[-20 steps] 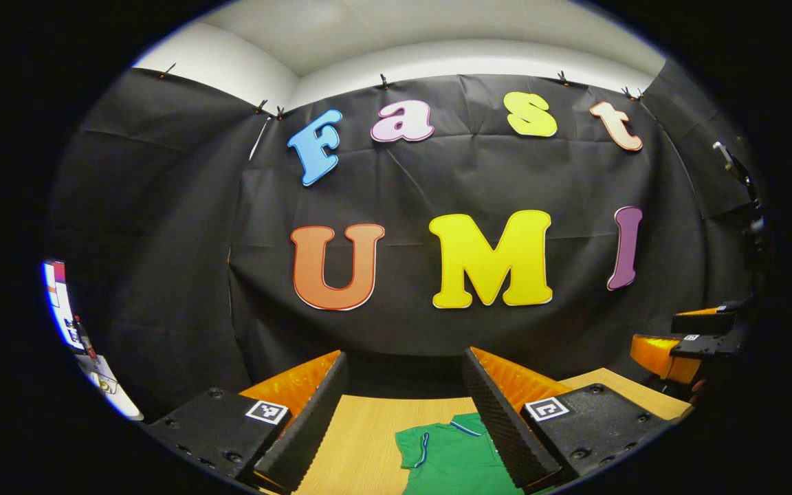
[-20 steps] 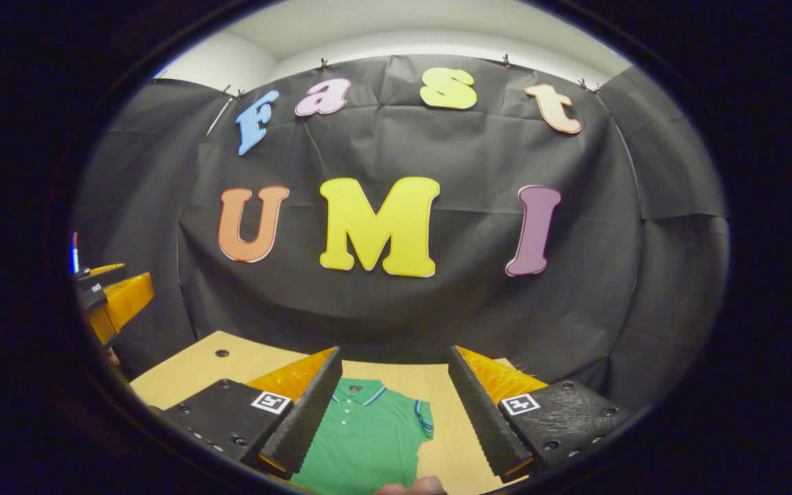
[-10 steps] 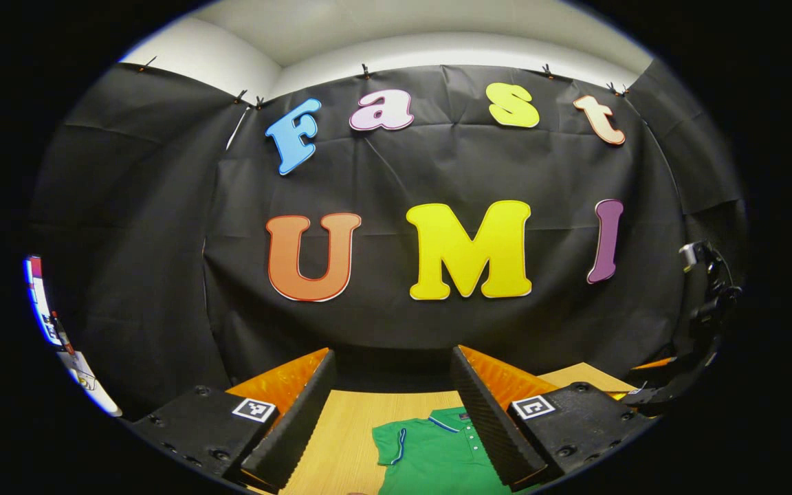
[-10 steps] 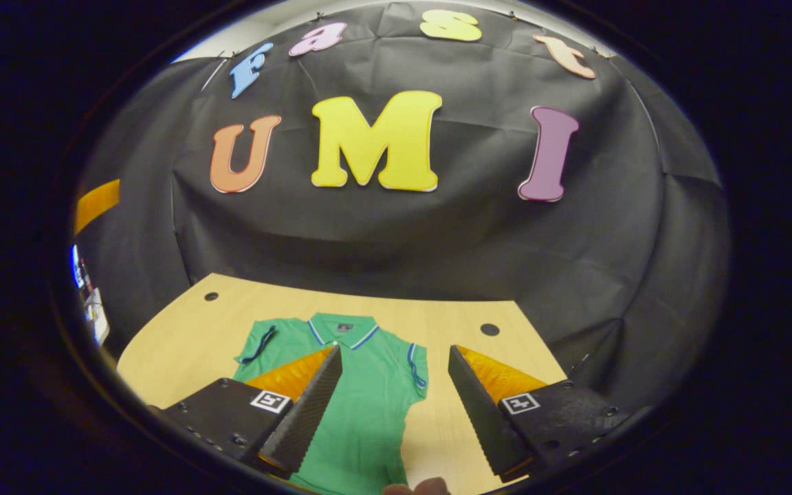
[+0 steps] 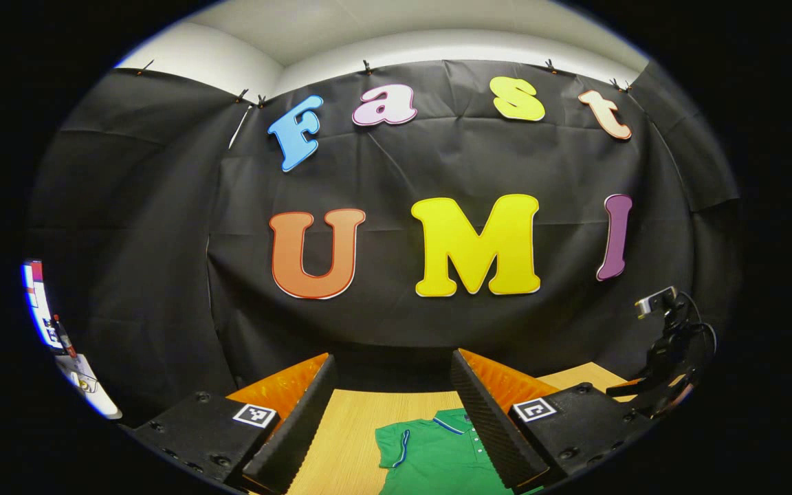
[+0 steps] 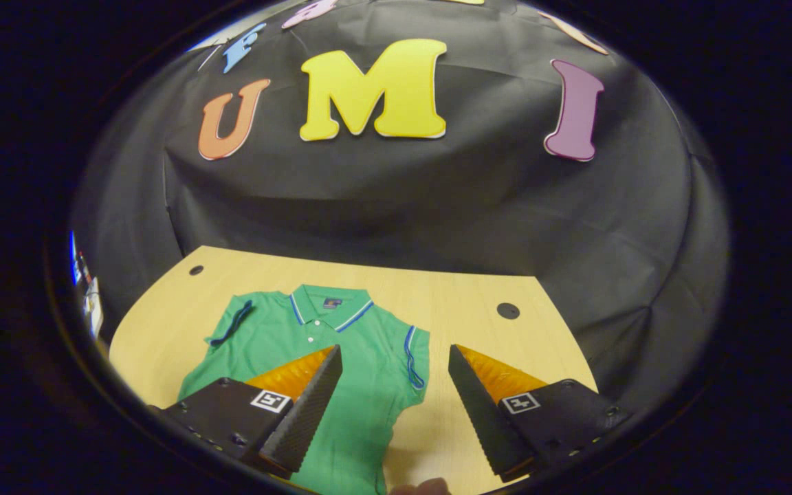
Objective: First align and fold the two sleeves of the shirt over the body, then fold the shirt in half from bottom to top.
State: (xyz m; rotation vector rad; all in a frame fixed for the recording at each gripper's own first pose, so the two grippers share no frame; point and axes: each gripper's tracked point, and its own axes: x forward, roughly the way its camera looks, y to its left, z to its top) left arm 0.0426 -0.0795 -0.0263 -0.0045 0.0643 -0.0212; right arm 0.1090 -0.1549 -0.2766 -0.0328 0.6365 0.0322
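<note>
A green polo shirt [image 6: 361, 371] with blue-and-white trim lies flat on the light wooden table [image 6: 478, 323], collar toward the wall and both short sleeves spread out. My right gripper [image 6: 394, 405] hangs open above the shirt's right side, with nothing between its fingers. In the left gripper view the shirt [image 5: 430, 454] shows low down, its collar and one sleeve between the fingers. My left gripper [image 5: 392, 419] is open too, held high and level and holding nothing. The right gripper's body [image 5: 667, 364] shows at the far right of the left gripper view.
The table [image 5: 348, 440] reaches back to the black cloth wall. Two dark round holes [image 6: 507, 311] sit in the tabletop near its far corners. A fingertip [image 6: 423, 487] shows at the bottom edge of the right gripper view. A bright gap [image 5: 45, 309] opens at the left.
My right gripper has tilted downward, so much more of the table and shirt is in its view. The left gripper has shifted only slightly. Both stay open.
</note>
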